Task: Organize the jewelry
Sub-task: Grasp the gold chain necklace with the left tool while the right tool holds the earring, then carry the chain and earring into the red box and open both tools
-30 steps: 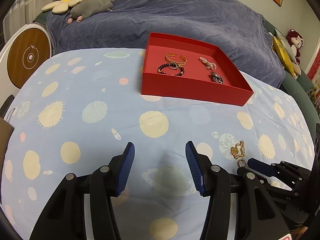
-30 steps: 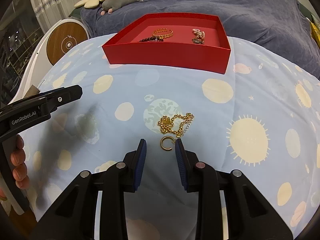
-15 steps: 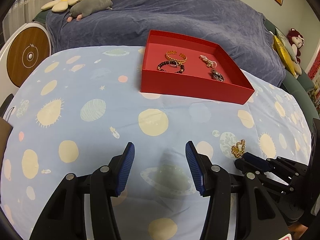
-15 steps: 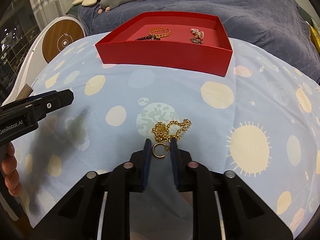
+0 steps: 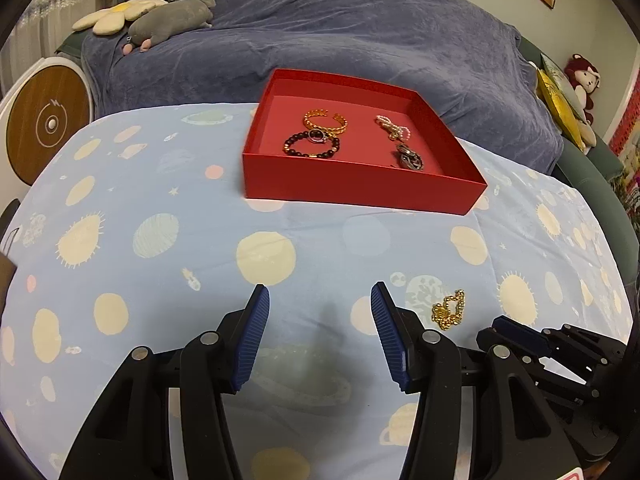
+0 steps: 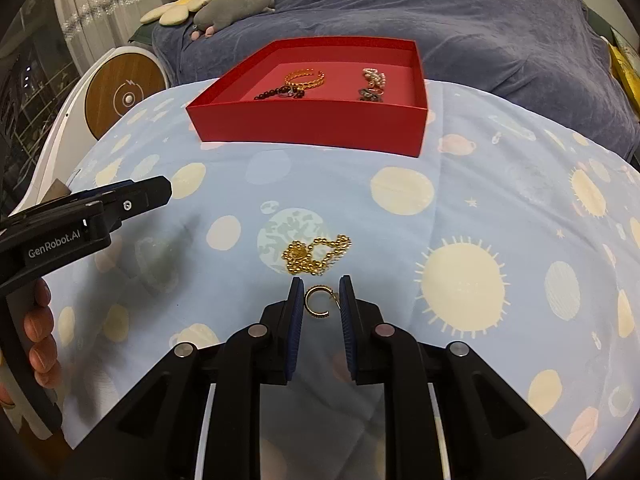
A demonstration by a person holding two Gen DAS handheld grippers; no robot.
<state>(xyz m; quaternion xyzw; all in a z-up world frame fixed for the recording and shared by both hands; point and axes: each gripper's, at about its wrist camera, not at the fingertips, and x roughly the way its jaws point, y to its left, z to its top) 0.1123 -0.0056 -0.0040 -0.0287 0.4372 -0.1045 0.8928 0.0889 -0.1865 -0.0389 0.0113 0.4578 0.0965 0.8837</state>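
A red box point(image 5: 352, 188) point(image 6: 304, 124) on the space-print cloth holds a gold bangle point(image 5: 325, 121), a dark bead bracelet point(image 5: 312, 145), a pearl piece point(image 5: 393, 128) and a dark metal piece point(image 5: 409, 157). A gold bead chain point(image 6: 316, 254) point(image 5: 449, 310) lies on the cloth. A small gold open ring point(image 6: 317, 302) sits between the pads of my right gripper point(image 6: 320, 286), whose jaws stand narrowly apart around it, not clamped. My left gripper point(image 5: 320, 300) is open and empty above the cloth, and shows at the left of the right wrist view point(image 6: 132, 198).
A dark blue blanket point(image 5: 360, 40) covers the bed behind the box, with plush toys point(image 5: 168, 24) on it. A round wooden-faced white object point(image 5: 44, 124) stands at the left. A doll point(image 5: 584, 80) and yellow cushion sit at the far right.
My right gripper moved forward over the gold ring and narrowed its jaws around it. The left gripper stayed open and nearly still.
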